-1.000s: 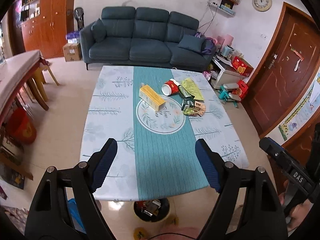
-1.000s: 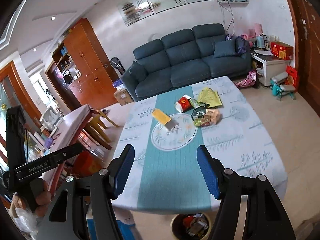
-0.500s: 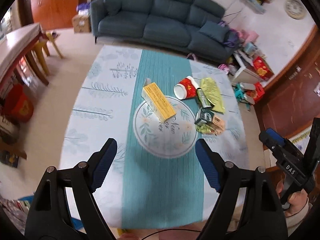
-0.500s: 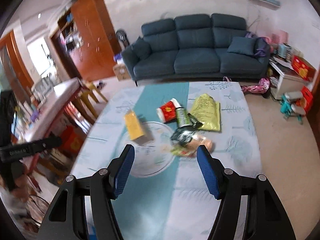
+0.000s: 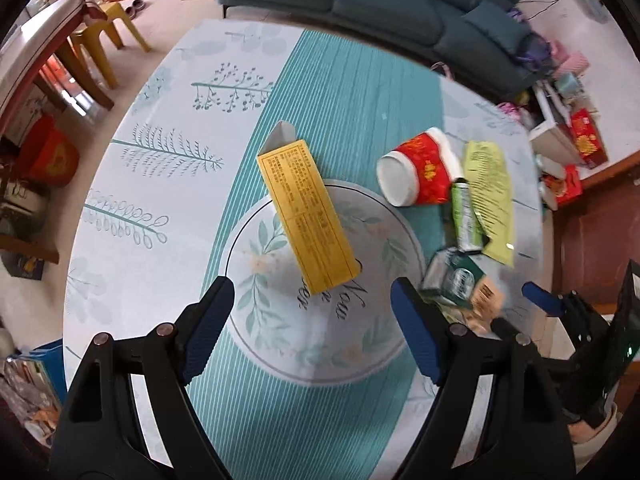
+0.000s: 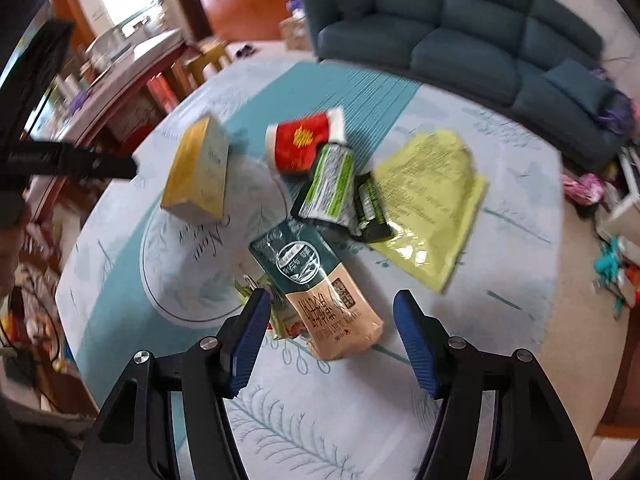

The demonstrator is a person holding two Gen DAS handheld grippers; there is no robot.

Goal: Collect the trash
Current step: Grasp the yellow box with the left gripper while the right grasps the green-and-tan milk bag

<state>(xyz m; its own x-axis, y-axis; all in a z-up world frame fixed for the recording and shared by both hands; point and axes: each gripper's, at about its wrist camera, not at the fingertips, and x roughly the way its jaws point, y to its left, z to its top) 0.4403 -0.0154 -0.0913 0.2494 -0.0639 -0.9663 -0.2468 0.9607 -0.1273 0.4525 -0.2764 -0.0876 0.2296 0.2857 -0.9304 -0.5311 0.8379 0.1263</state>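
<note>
Trash lies on the table (image 5: 152, 208). A yellow carton (image 5: 306, 216) lies just ahead of my open, empty left gripper (image 5: 312, 328); it also shows in the right wrist view (image 6: 198, 172). A red paper cup (image 5: 416, 172) (image 6: 306, 142) lies on its side. A green-white wrapper (image 6: 330, 182), a yellow-green bag (image 6: 430, 200) and a green-and-tan pouch (image 6: 316, 286) lie together. My right gripper (image 6: 330, 336) is open and empty, with the pouch's near end between its fingers. It also shows at the right edge of the left wrist view (image 5: 552, 306).
A dark blue sofa (image 6: 460, 40) stands beyond the table. A wooden table (image 5: 36, 44) and yellow stools (image 5: 108, 28) stand at the left. Boxes and toys (image 5: 576, 148) clutter the floor at the right.
Both grippers have moved forward and down over the table. The carton now lies close before the left one, and the pouch sits between the right one's fingers. Both stay open.
</note>
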